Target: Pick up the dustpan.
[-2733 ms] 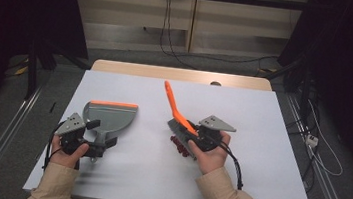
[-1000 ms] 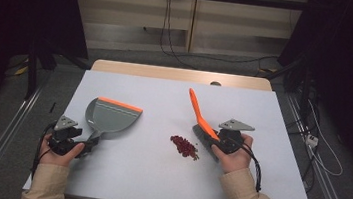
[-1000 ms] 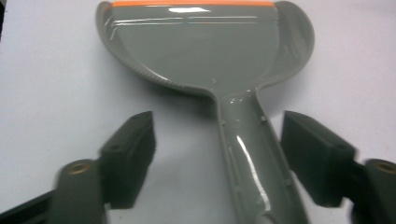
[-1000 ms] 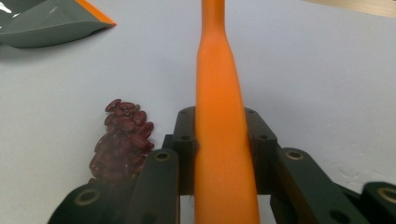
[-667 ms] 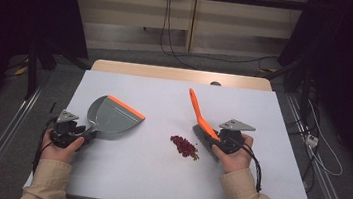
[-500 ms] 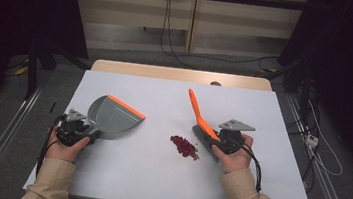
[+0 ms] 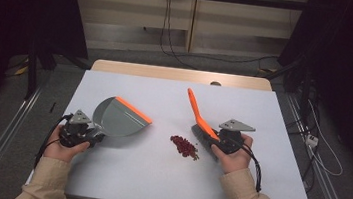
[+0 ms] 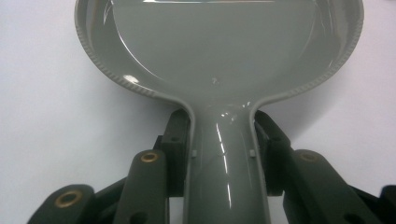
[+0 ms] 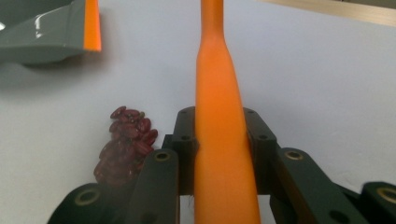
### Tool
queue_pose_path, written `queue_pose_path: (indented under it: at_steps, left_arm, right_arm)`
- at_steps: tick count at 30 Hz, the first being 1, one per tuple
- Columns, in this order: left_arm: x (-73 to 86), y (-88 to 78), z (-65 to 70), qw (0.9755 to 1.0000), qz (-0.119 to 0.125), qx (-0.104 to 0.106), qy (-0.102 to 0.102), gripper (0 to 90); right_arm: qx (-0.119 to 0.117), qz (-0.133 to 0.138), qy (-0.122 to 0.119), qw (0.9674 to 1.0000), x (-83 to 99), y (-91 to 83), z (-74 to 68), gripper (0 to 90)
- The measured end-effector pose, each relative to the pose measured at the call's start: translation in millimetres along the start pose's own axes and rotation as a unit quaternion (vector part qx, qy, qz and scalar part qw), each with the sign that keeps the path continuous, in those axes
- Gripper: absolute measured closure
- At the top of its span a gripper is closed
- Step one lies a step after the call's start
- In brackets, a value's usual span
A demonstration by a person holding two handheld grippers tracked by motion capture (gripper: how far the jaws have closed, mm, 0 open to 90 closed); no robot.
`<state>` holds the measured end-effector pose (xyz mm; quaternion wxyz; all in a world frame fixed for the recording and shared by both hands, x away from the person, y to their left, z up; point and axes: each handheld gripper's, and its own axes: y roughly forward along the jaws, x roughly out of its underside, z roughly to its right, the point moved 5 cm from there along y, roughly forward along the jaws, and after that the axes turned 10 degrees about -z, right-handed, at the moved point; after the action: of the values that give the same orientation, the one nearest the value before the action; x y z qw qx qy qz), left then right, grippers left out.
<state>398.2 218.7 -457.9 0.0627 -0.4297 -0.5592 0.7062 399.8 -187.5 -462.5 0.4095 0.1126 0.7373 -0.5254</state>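
Observation:
A grey dustpan point(image 7: 119, 119) with an orange lip lies flat on the white table point(image 7: 155, 177), left of centre. My left gripper point(image 7: 95, 133) sits at its handle; the jaws have just been closing, and in the left gripper view point(image 8: 223, 135) they press on both sides of the grey handle of the dustpan point(image 8: 219, 51). My right gripper point(image 7: 214, 136) is shut on an orange brush handle point(image 7: 197, 111) that slants up and away, its grey head on the table. A small heap of red beans point(image 7: 184, 146) lies between pan and brush. The right gripper view shows the gripper point(image 9: 219, 126), handle point(image 9: 217, 70), beans point(image 9: 126, 140) and pan lip point(image 9: 91, 28).
A bare wooden strip point(image 7: 182, 75) runs along the table's far edge. Metal rails point(image 7: 4, 135) flank the table on the floor, and cables point(image 7: 311, 140) trail at the right.
The left hand has moved in onto the dustpan's handle and the jaws have closed on it; the pan has turned its orange lip toward the beans. The right hand and brush have stayed put.

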Motion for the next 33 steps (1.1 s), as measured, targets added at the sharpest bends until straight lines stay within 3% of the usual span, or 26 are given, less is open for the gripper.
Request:
queue_pose_path:
  at_steps: [3,7,13,18,22,27,31,33]
  left_arm:
    - [-1.5,-3.8,18.4,0.9988,-0.005,0.026,0.042,63.1]
    - [-2.6,-1.5,37.6,0.9956,-0.014,0.060,0.070,63.1]
    - [-3.3,4.1,57.6,0.9901,-0.035,0.081,0.109,63.1]
    - [-2.4,9.1,67.3,0.9861,-0.047,0.096,0.127,63.1]
    - [-2.6,9.8,68.5,0.9855,-0.045,0.099,0.131,63.0]
    - [-2.4,10.1,72.7,0.9833,-0.045,0.104,0.142,63.0]
    - [-2.5,11.2,74.9,0.9833,-0.041,0.102,0.145,63.0]
    - [-2.7,11.4,76.0,0.9820,-0.040,0.105,0.152,63.0]
  right_arm:
    - [0.005,0.011,0.004,0.9999,-3.0,-1.9,3.0,71.2]
    - [0.012,0.015,0.004,0.9998,-4.3,-2.0,6.1,71.2]
    - [0.024,0.016,-0.004,0.9996,-4.9,0.2,7.0,71.1]
    - [0.023,-0.001,-0.016,0.9996,-2.2,4.0,5.3,70.9]
    - [0.012,-0.015,-0.014,0.9997,-2.9,2.8,3.7,69.8]
    - [0.012,-0.007,-0.018,0.9997,-10.2,-2.0,2.7,65.1]
    - [0.024,-0.018,-0.024,0.9993,-16.0,-1.8,2.2,64.5]
    - [0.024,-0.025,-0.028,0.9990,-18.4,-0.3,2.2,64.4]
